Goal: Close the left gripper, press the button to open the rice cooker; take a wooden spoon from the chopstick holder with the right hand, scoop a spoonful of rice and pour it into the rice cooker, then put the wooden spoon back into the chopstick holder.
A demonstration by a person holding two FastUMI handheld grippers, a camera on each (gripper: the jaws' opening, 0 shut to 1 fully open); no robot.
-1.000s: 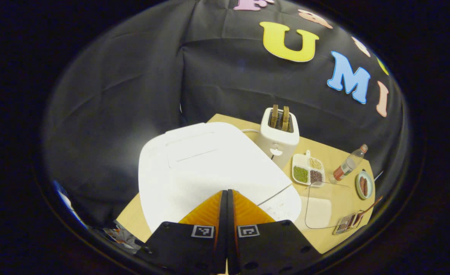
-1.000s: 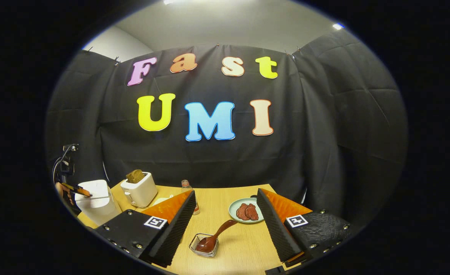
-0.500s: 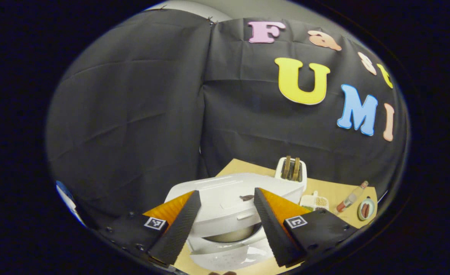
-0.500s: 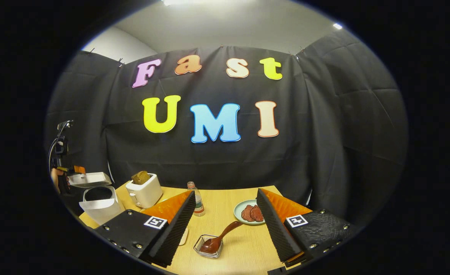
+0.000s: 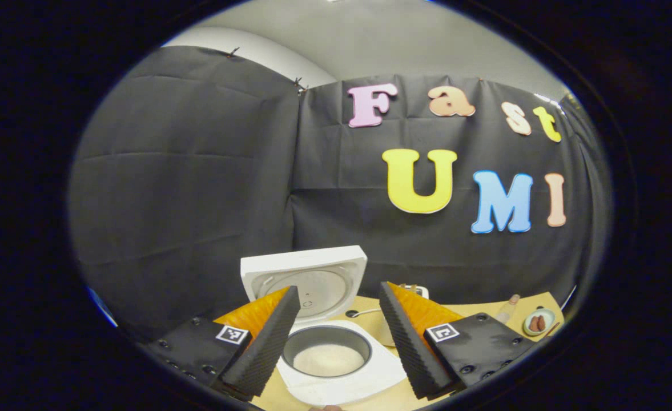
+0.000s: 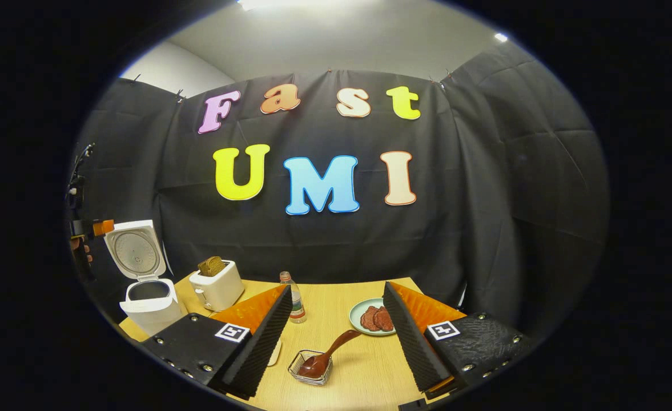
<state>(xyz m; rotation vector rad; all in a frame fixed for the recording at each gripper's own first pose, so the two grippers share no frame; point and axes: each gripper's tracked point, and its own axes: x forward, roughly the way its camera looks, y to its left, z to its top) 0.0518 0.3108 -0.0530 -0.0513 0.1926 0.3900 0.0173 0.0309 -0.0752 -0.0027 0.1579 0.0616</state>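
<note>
The white rice cooker [image 5: 341, 385] stands open just below my left gripper [image 5: 338, 288], its lid [image 5: 304, 282] upright and its dark inner pot [image 5: 327, 354] holding white rice. That gripper is open with nothing between its fingers. In the right gripper view the cooker [image 6: 147, 305] sits at the table's far left, and the left gripper [image 6: 93, 228] hovers beside its raised lid [image 6: 136, 251]. A brown wooden spoon [image 6: 327, 354] leans bowl-down in a small wire chopstick holder [image 6: 310, 365], close ahead of my open right gripper [image 6: 336, 287].
A white toaster [image 6: 217, 288] with bread stands behind the cooker. A bottle [image 6: 294, 299] and a plate of sliced meat [image 6: 373, 317] sit mid-table. The wooden table [image 6: 364, 371] runs to the black cloth wall. A pale container edge [image 6: 276, 353] peeks from behind my right gripper's left finger.
My left gripper went from shut over the cooker's lid to open and drew back. The lid swung up to upright. The right gripper barely moved.
</note>
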